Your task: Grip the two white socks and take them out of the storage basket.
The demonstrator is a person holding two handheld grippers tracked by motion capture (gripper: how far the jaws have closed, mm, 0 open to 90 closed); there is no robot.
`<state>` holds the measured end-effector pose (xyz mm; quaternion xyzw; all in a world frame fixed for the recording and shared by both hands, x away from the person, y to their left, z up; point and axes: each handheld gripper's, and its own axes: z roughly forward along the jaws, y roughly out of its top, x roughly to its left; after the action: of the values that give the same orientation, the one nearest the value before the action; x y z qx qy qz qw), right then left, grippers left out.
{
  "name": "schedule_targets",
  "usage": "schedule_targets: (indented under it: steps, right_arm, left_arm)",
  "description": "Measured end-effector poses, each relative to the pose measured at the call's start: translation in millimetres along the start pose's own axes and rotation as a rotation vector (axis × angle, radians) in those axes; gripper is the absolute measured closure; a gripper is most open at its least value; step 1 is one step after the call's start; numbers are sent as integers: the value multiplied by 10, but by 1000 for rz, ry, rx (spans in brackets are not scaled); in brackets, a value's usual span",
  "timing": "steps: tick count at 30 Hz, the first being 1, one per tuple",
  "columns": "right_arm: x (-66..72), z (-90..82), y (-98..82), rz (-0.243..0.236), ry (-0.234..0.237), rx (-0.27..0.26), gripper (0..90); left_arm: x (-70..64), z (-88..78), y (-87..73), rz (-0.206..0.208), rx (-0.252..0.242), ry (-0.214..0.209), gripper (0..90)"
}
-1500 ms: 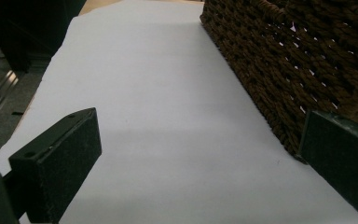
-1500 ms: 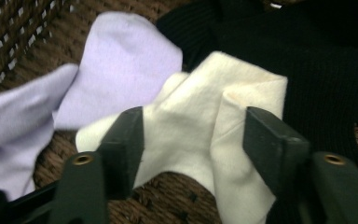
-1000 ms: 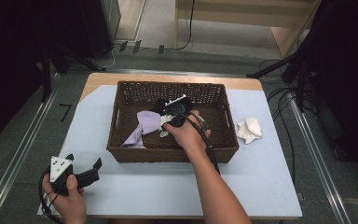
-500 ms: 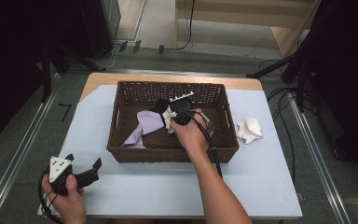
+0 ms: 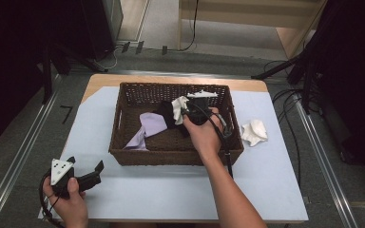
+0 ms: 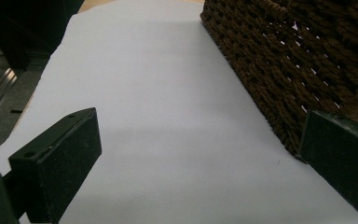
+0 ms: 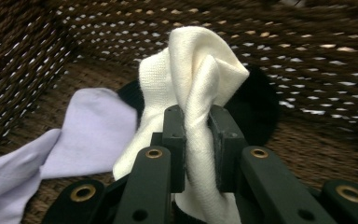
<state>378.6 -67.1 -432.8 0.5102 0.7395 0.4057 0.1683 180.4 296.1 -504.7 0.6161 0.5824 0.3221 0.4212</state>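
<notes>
A brown wicker basket [image 5: 128, 135] stands mid-table. Inside it my right gripper [image 5: 186, 110] is shut on a cream sock [image 7: 200, 74], lifted off the basket floor, its cloth pinched between the jaws. Beside it on the basket floor lie a lilac sock [image 5: 147, 128] [image 7: 84, 130] and a black sock [image 5: 164, 111] [image 7: 261, 107]. My left gripper [image 5: 86, 172] rests near the table's front left corner, open, with nothing between its pads [image 6: 58, 163]; the basket's outer wall [image 6: 279, 60] runs along its right side.
A second cream sock [image 5: 254, 132] lies bunched on the white table sheet [image 5: 180, 190] to the right of the basket. A black cable trails from the right gripper along the forearm. Metal rails flank the table on both sides.
The right gripper has risen and moved toward the basket's far right, carrying the cream sock up with it. The left gripper has stayed put.
</notes>
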Motion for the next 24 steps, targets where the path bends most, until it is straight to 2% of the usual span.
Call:
schedule_targets:
  steps: [5, 10, 19, 24]
  right_arm:
    - [-105, -115, -16, -5, -27, -29, 785]
    - [-211, -236, -20, -1, -25, -62, 784]
    - [-398, -439, -39, -15, -54, -116, 784]
    - [-509, -544, -46, -5, -65, -157, 785]
  left_arm:
    - [-7, 1, 0, 7, 2, 3, 0]
    - [-5, 0, 0, 10, 3, 4, 0]
    - [-6, 1, 1, 11, 4, 4, 0]
    - [-7, 0, 1, 11, 5, 5, 0]
